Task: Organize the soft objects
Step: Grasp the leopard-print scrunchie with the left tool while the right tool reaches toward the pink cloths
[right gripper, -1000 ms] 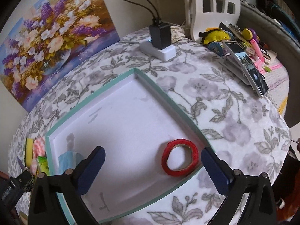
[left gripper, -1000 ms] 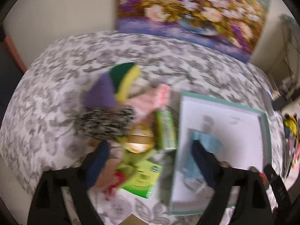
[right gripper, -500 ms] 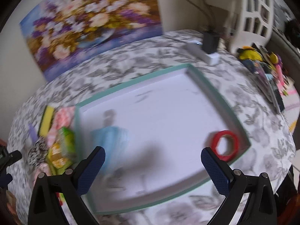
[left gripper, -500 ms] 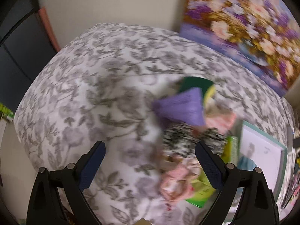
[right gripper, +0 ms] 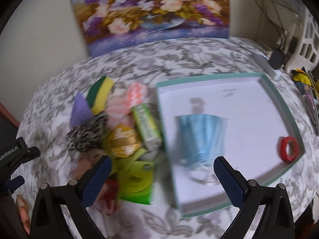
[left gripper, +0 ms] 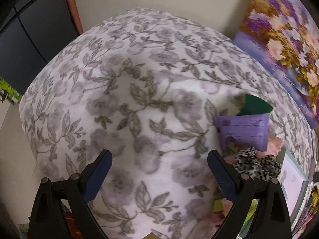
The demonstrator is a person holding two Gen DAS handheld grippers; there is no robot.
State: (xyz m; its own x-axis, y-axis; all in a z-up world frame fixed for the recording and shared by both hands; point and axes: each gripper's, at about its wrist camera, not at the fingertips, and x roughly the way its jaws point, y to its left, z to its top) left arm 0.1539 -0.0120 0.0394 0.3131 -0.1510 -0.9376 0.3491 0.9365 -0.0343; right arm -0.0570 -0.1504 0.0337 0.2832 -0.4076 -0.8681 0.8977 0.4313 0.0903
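A teal-rimmed white tray [right gripper: 279, 95] holds a blue face mask [right gripper: 201, 135] and a red tape roll [right gripper: 288, 146]. Left of it lies a pile: a leopard-print scrunchie [right gripper: 87, 135], a purple packet [right gripper: 79, 111], a green-and-yellow sponge [right gripper: 99, 93], a pink cloth [right gripper: 129, 99], a green box [right gripper: 146, 127] and a gold-lidded tin [right gripper: 123, 141]. My right gripper [right gripper: 161, 177] is open above the tray's left rim and the pile. My left gripper [left gripper: 159, 173] is open over bare tablecloth, left of the purple packet [left gripper: 243, 131] and scrunchie [left gripper: 257, 167].
A flower painting [right gripper: 155, 12] leans on the wall behind the table. A charger and white block [right gripper: 275, 61] sit at the back right, with clutter beyond. A flat green packet [right gripper: 137, 181] lies at the pile's front. The table edge [left gripper: 30, 119] drops off left.
My left gripper has swung left, away from the pile and tray, to bare tablecloth. My right gripper has swung left from the tape roll toward the mask and pile.
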